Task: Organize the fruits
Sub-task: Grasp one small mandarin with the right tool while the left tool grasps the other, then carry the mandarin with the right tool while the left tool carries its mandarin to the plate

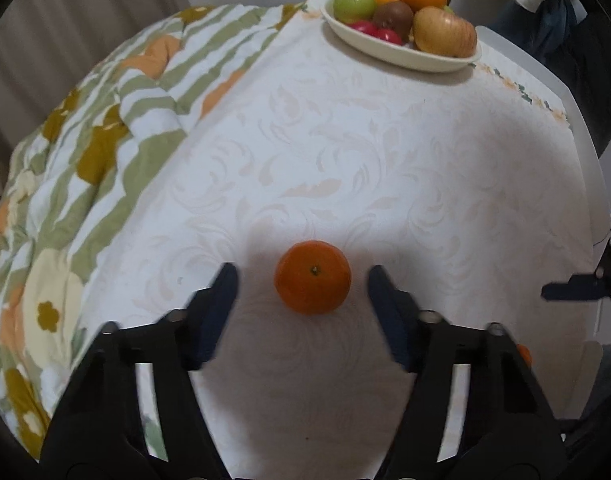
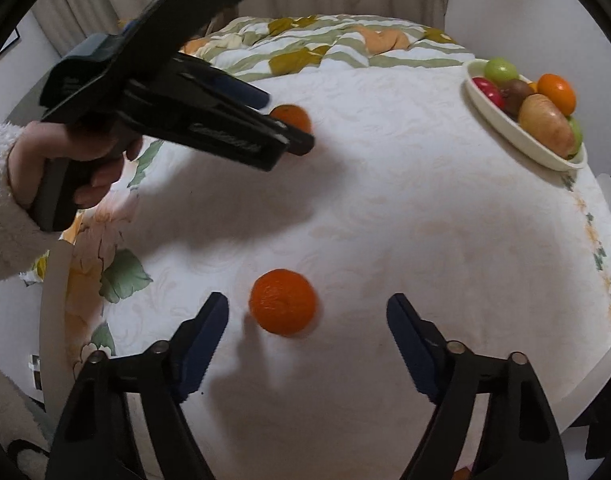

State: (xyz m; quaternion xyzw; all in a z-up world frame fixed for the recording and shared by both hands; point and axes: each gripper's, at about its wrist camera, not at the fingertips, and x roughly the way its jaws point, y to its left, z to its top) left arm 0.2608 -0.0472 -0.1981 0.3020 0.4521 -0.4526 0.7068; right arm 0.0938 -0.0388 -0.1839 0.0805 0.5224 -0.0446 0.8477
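Note:
A mandarin (image 1: 312, 277) sits on the white tablecloth between the fingers of my open left gripper (image 1: 302, 280), touching neither. The same mandarin shows in the right wrist view (image 2: 291, 118), partly behind the left gripper (image 2: 287, 120). A second mandarin (image 2: 283, 301) lies between the fingers of my open right gripper (image 2: 307, 312), nearer the left finger. A cream oval bowl (image 1: 405, 54) at the far side holds a green apple, an orange, a kiwi, red fruits and a yellow-red apple; it also shows in the right wrist view (image 2: 521, 136).
The table (image 2: 385, 208) carries a white patterned cloth. A floral quilt (image 1: 85, 152) lies off its left edge. A white chair (image 1: 545, 80) stands beyond the bowl. A curtain hangs behind.

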